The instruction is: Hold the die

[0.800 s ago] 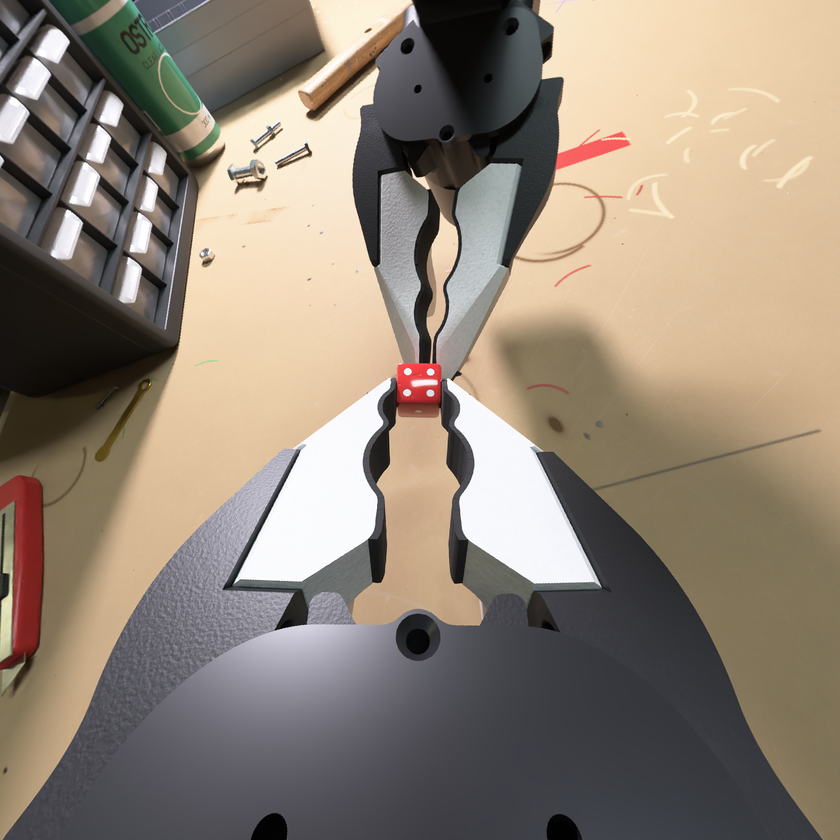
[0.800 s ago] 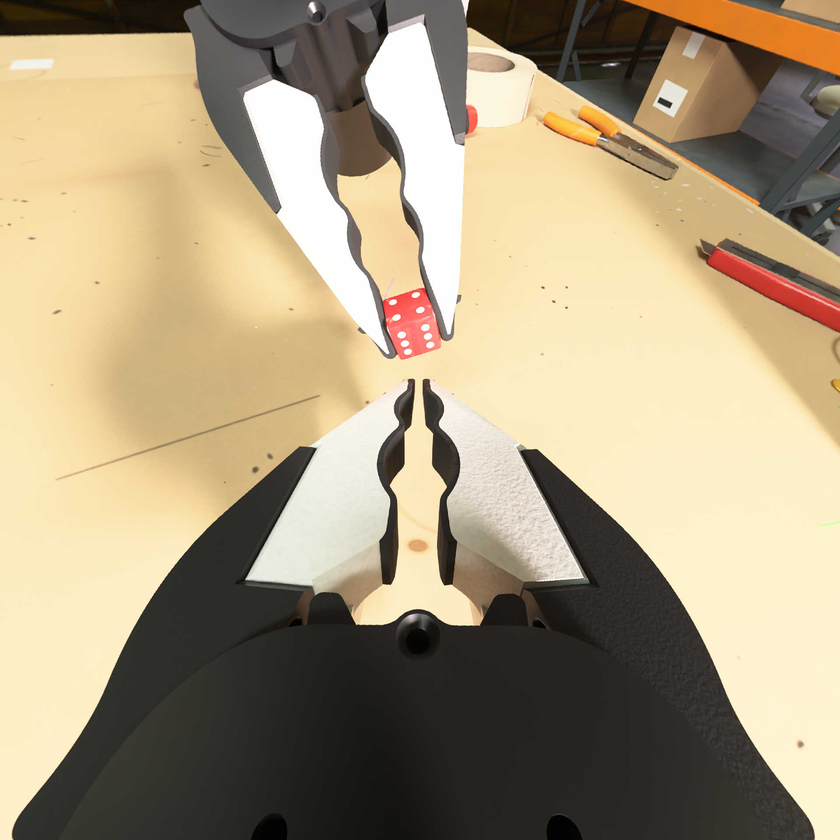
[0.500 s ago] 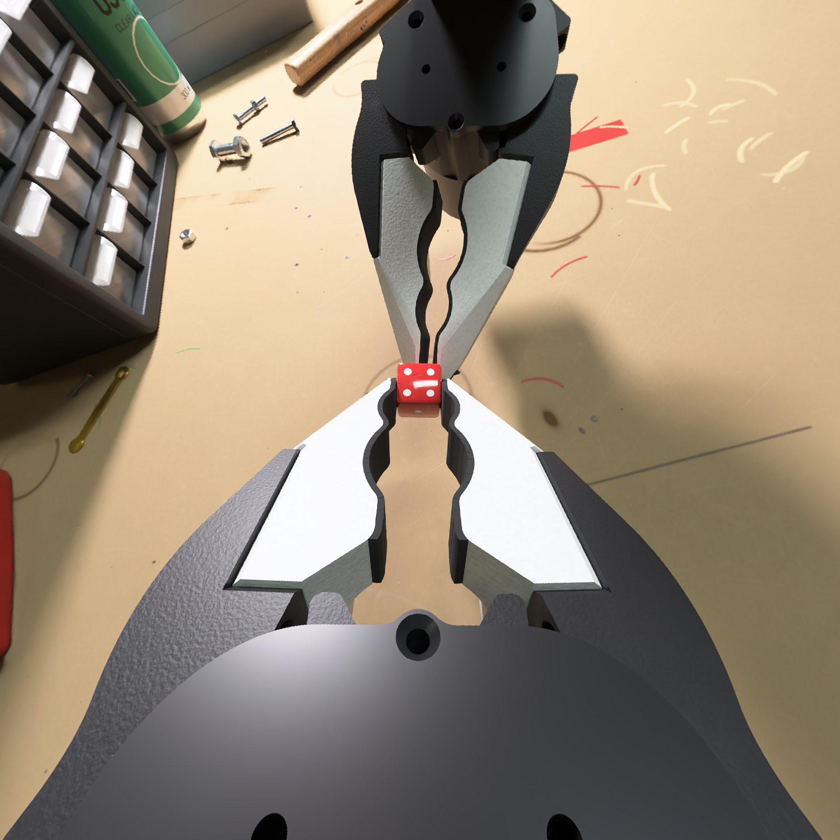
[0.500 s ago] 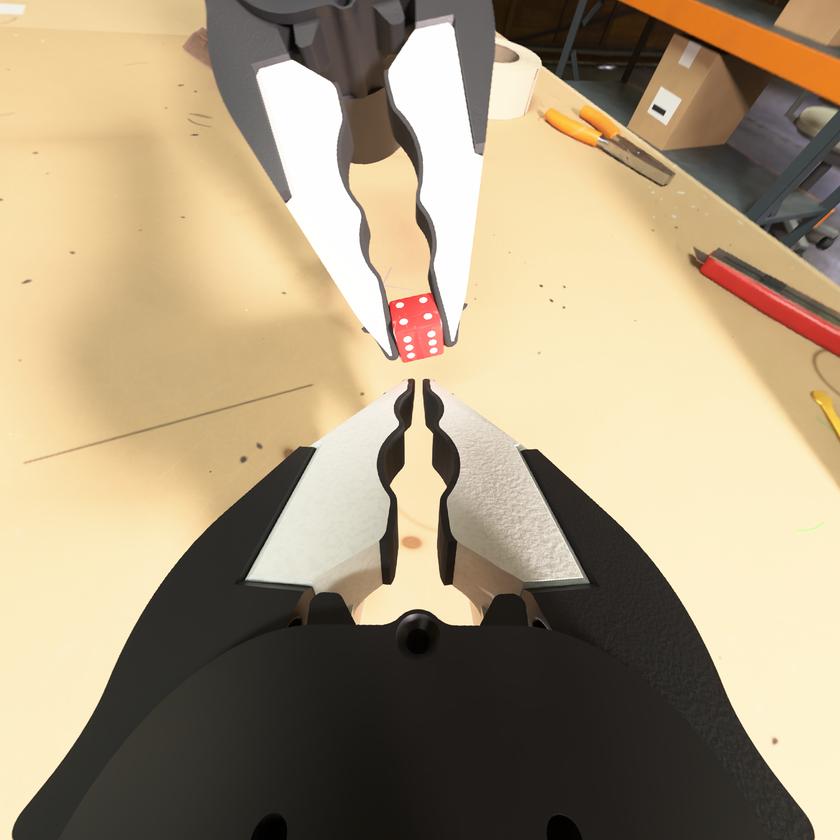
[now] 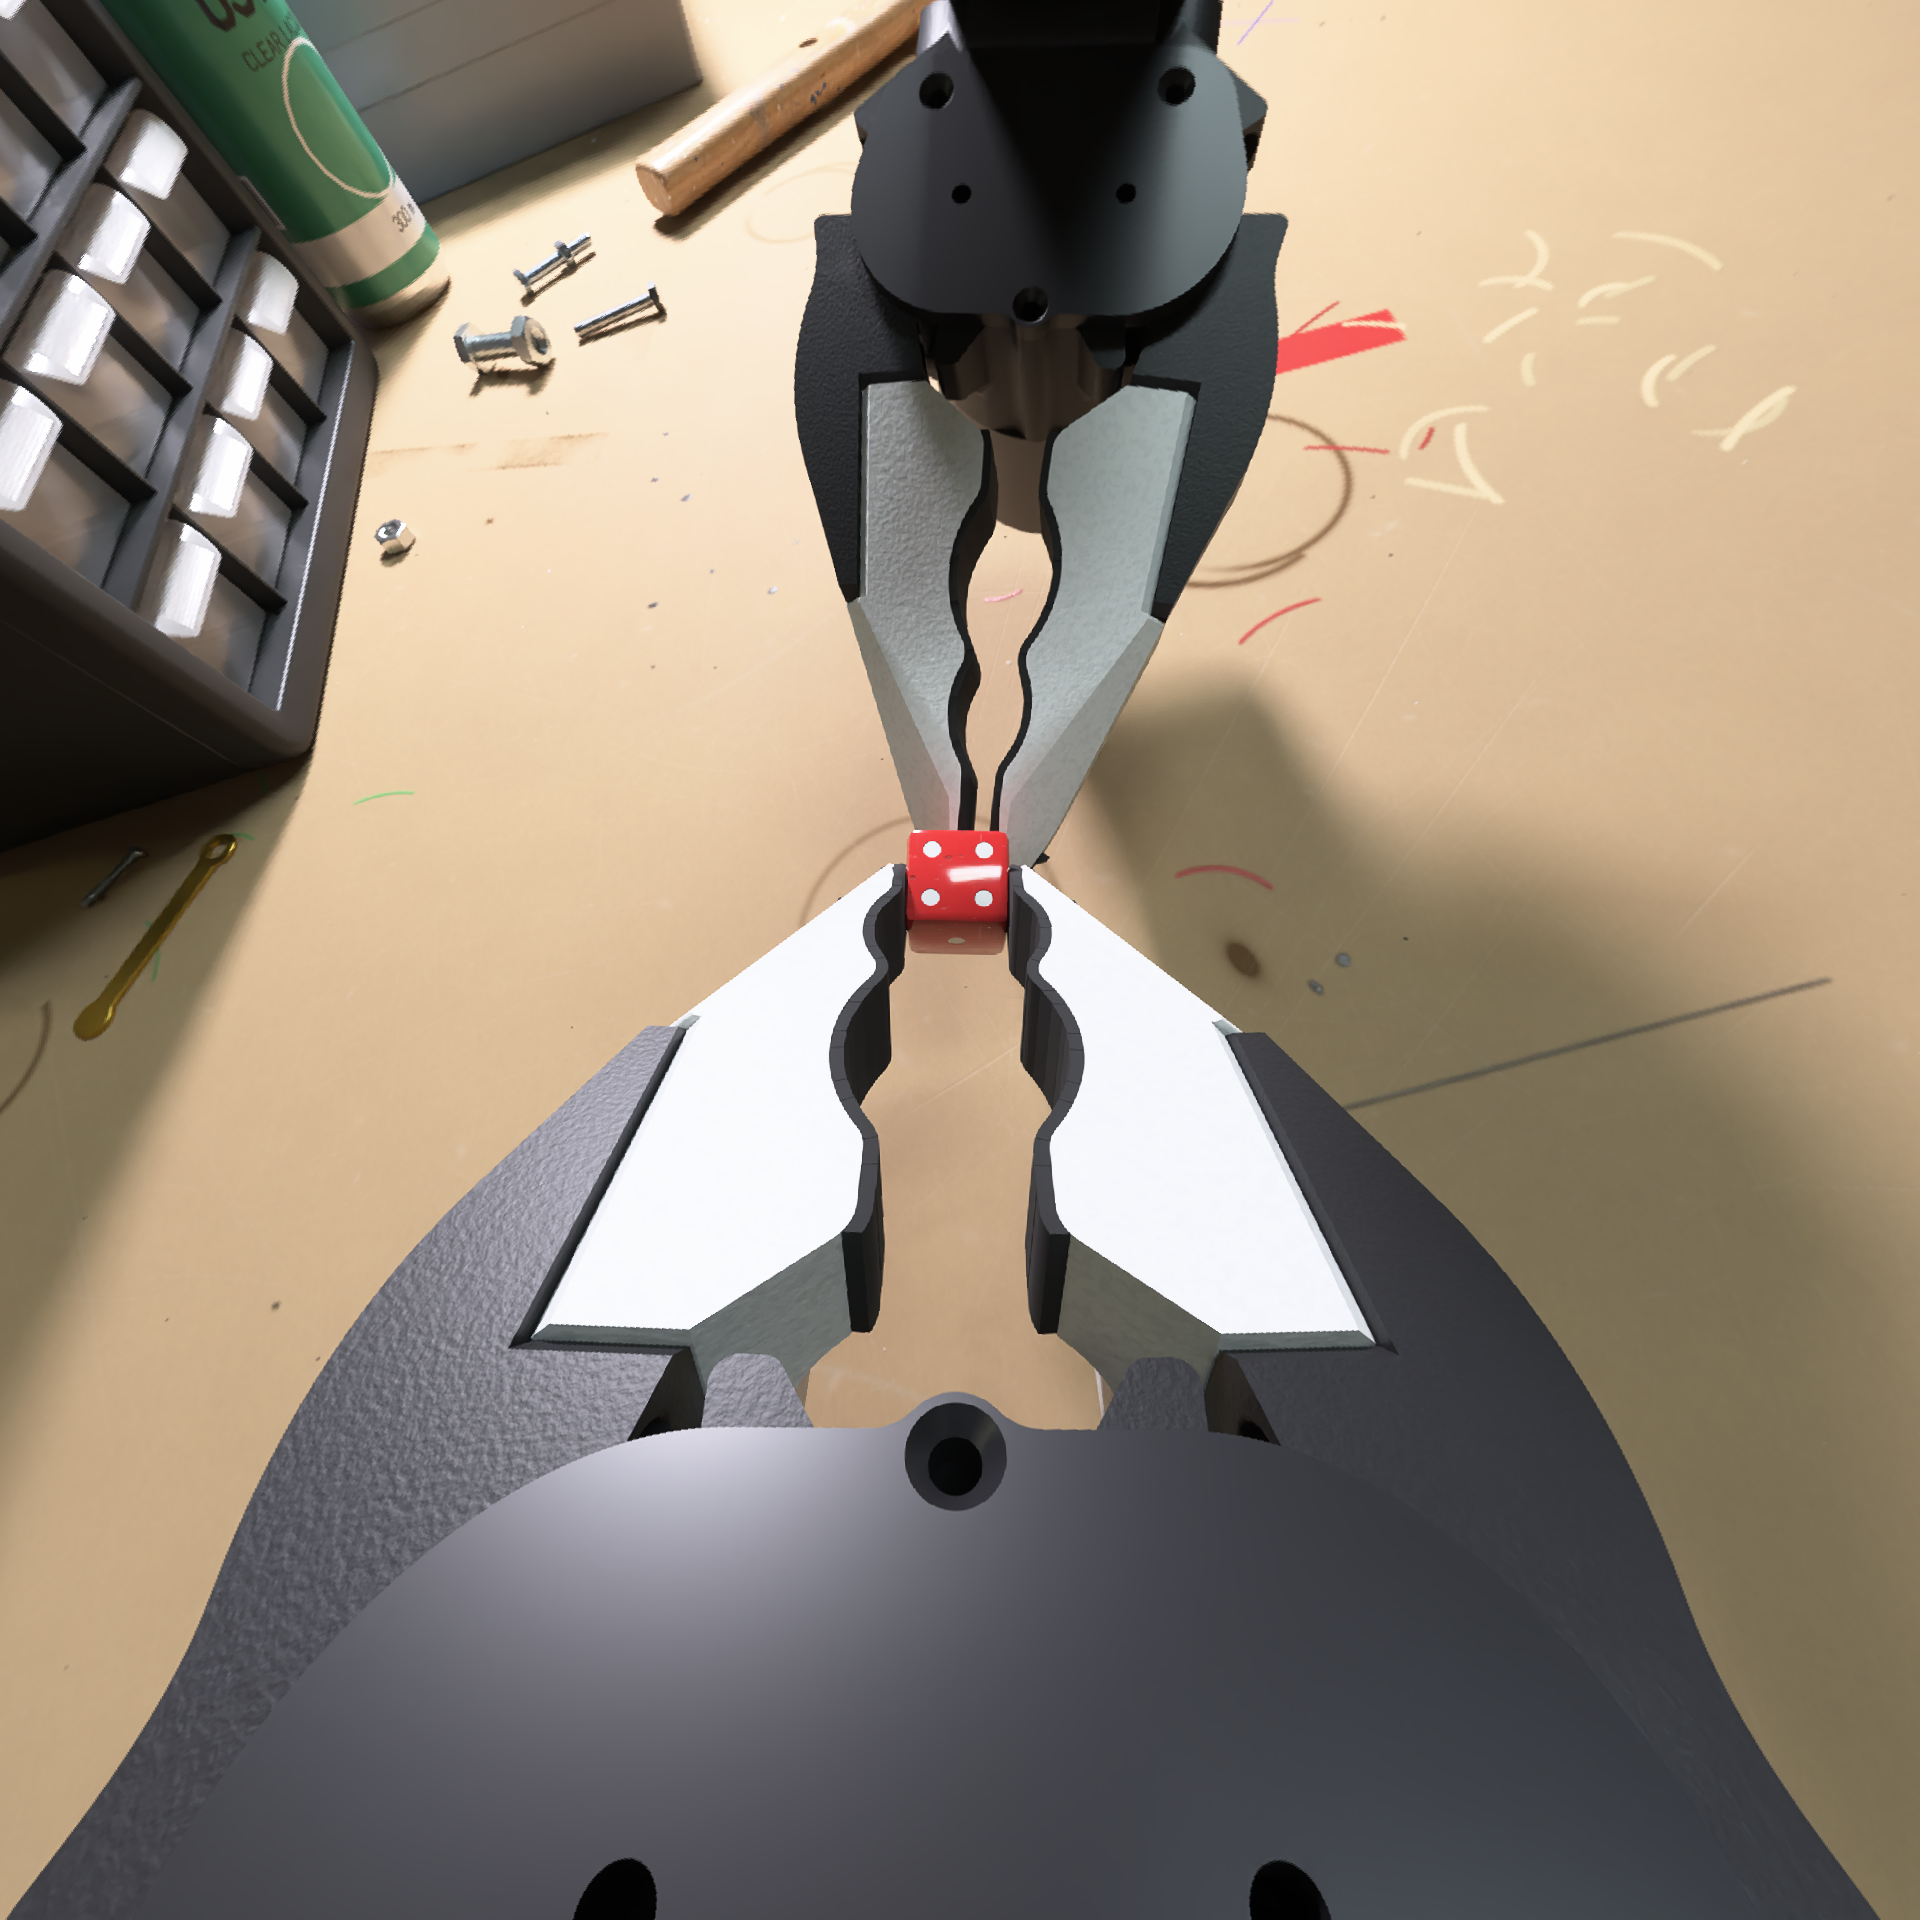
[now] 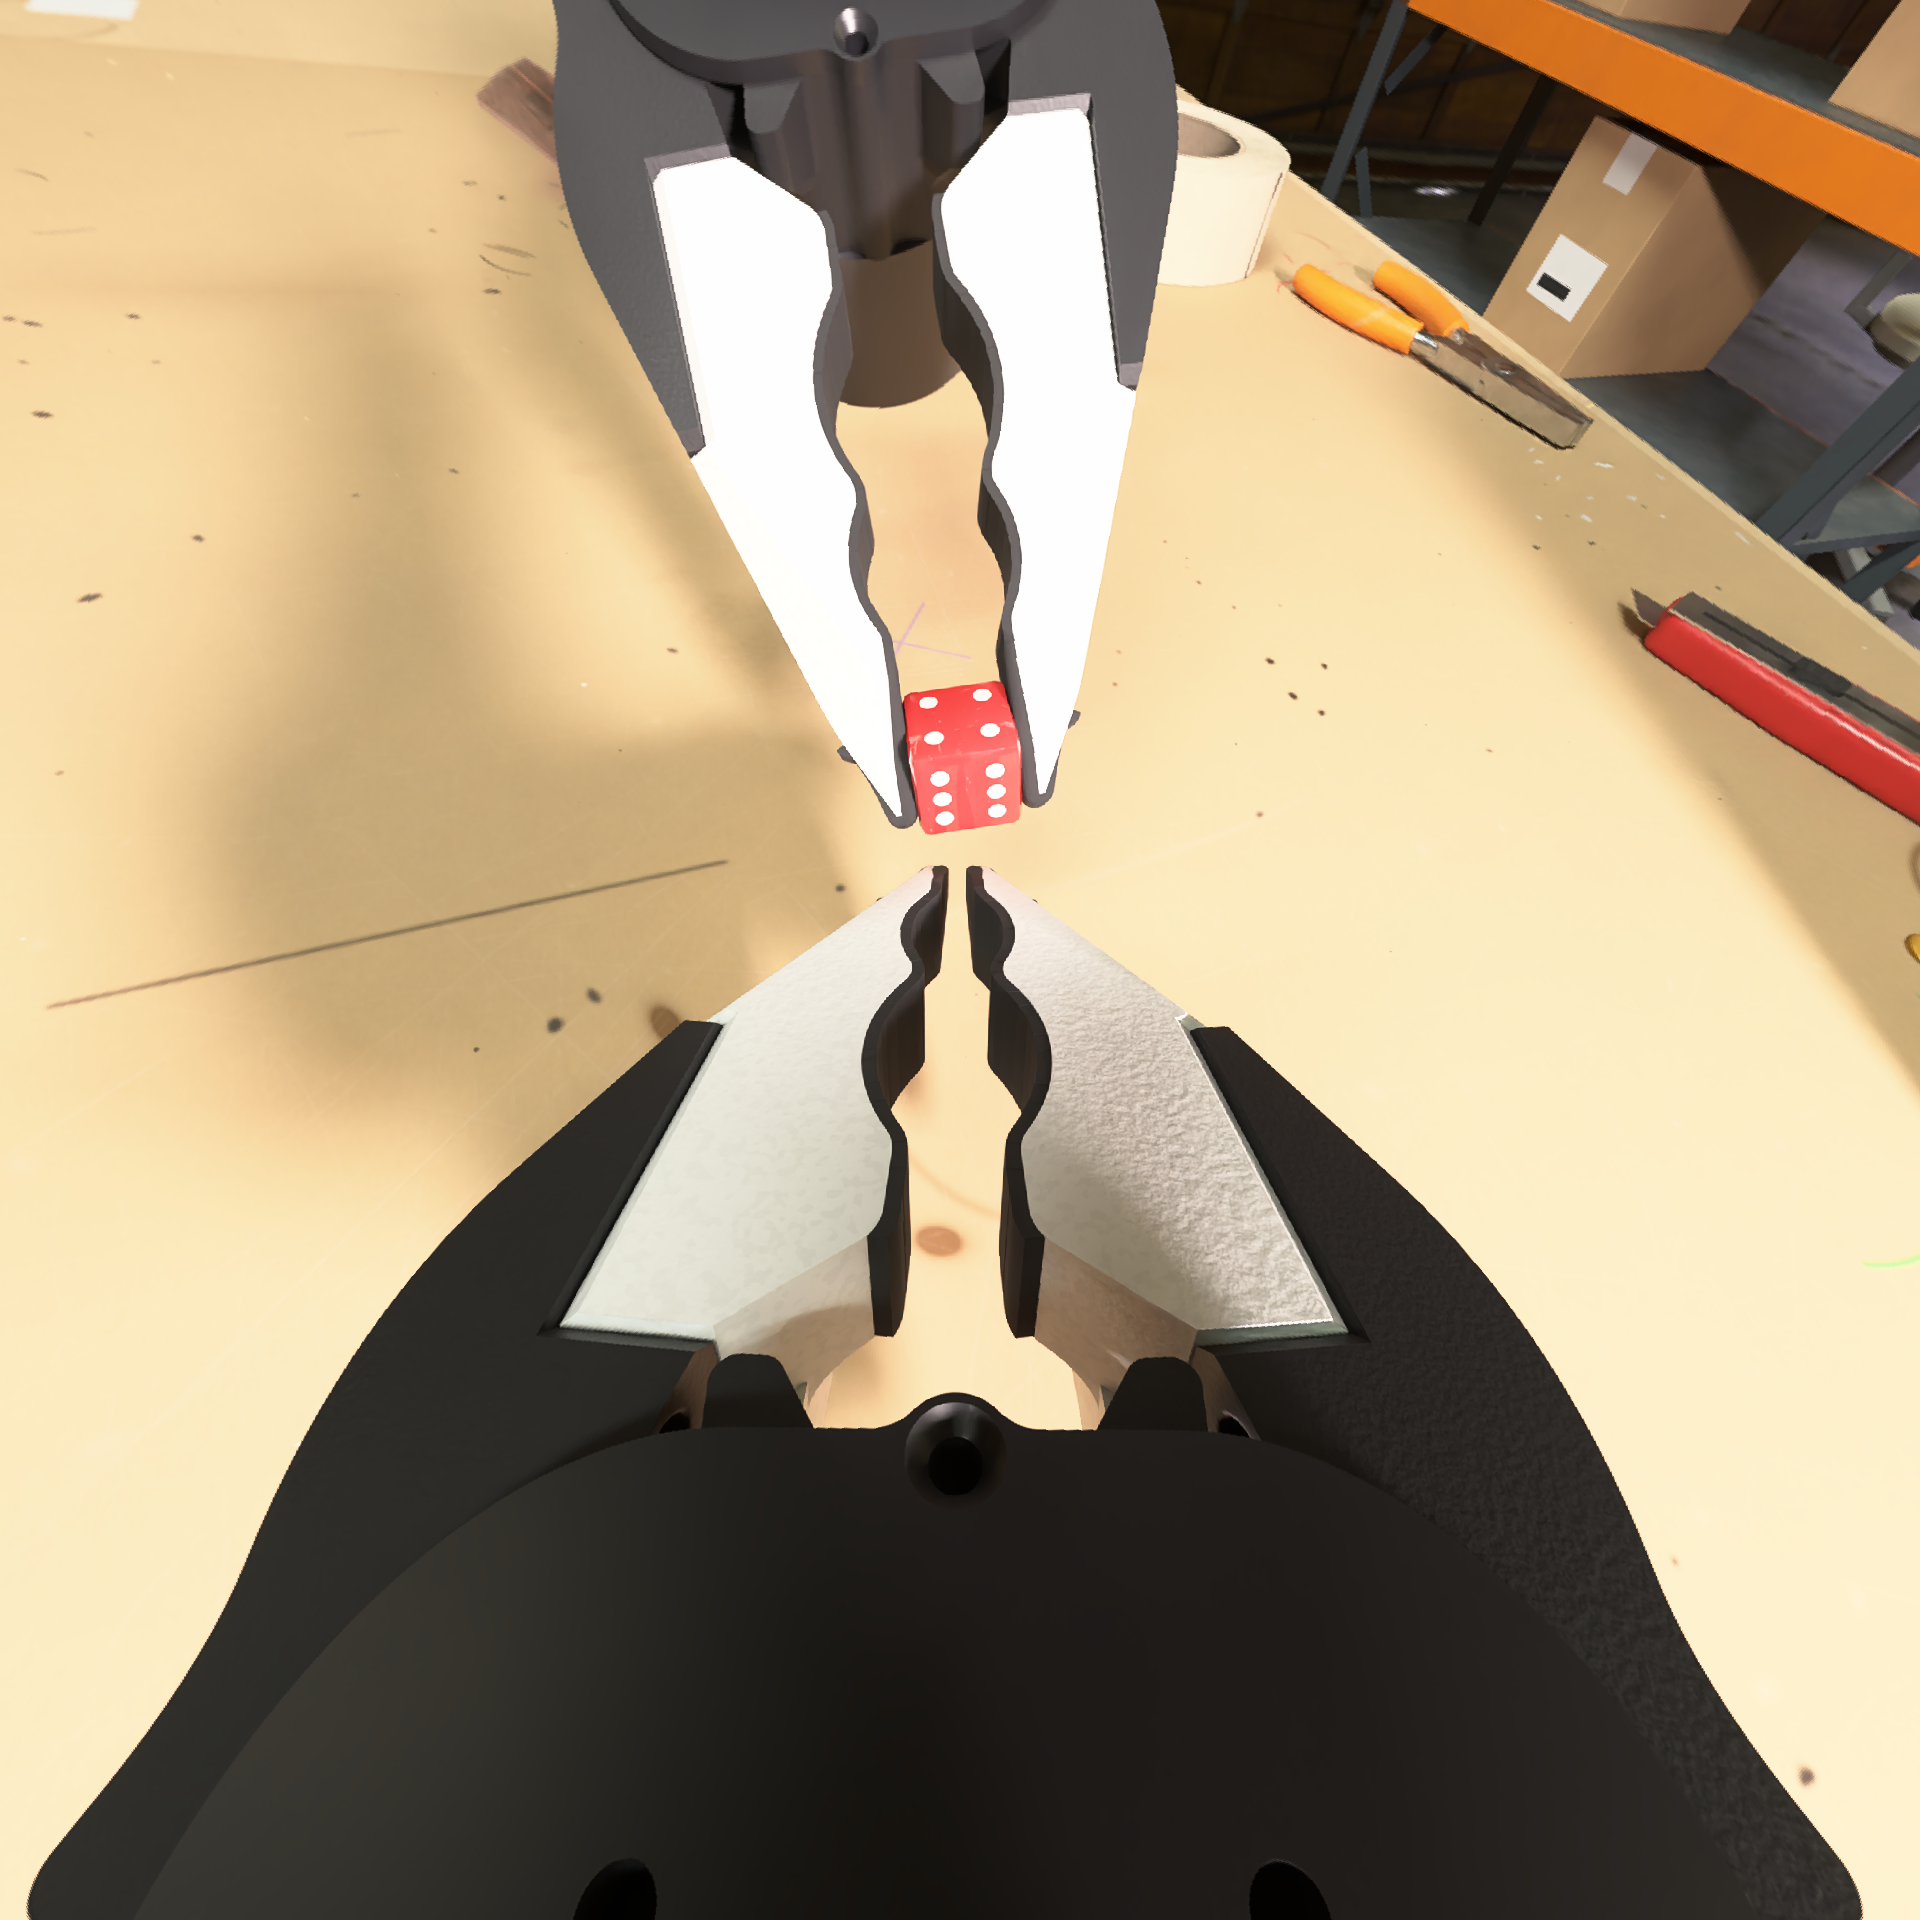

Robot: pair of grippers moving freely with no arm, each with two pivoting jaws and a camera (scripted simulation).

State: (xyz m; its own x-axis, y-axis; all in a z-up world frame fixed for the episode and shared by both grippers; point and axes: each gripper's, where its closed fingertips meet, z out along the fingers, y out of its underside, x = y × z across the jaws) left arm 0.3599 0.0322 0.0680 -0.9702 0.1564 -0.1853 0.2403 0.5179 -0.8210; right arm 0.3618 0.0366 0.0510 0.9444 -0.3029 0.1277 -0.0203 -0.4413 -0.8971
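The red die (image 5: 957, 878) is being pinched between the tips of the left gripper (image 5: 957, 894) (four white spots are showing on top), just above the wooden bench (image 5: 1558, 727). The right gripper (image 6: 957, 883) is being kept nearly pressed together with nothing between its tips, pointed at the die from just beside it.

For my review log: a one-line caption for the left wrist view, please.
Left gripper pinches a red die at its fingertips above the workbench; the right gripper, nearly shut, points at it.
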